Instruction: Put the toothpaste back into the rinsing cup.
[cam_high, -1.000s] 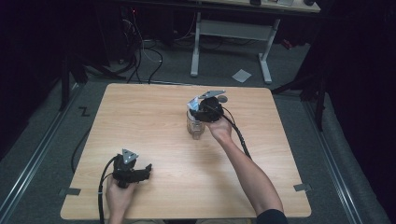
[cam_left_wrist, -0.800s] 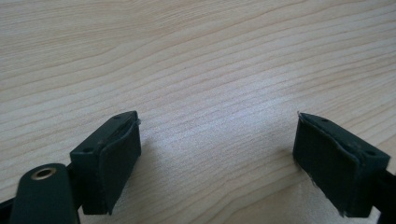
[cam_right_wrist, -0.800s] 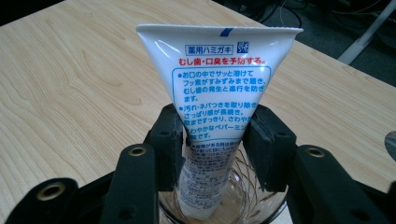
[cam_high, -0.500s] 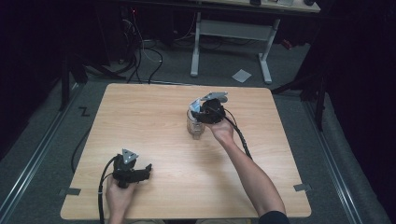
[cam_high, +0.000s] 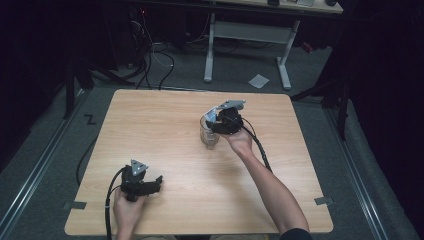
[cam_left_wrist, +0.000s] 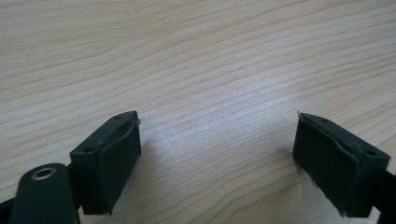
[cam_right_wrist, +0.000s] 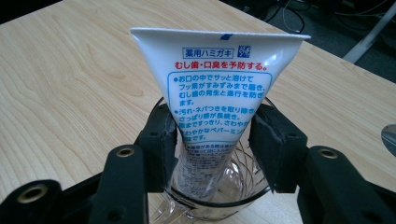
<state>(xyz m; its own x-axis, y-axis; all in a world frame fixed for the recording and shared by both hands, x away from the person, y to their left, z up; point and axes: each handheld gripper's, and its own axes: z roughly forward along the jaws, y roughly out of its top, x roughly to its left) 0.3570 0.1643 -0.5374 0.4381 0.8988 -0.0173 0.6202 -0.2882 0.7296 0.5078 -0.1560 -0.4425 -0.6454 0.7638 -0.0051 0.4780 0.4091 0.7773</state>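
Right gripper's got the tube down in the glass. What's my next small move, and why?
Probably open the right gripper and lift it straight up. The toothpaste tube stands cap-down with its lower end already inside the clear glass, jaws clamped on its sides at the rim, so it looks placed. The left gripper rests open near the table edge.

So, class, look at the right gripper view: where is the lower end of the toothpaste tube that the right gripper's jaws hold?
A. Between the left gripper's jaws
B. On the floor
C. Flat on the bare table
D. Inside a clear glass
D: the right gripper is shut on the toothpaste tube, whose lower end sits inside the rim of the clear glass standing on the wooden table.
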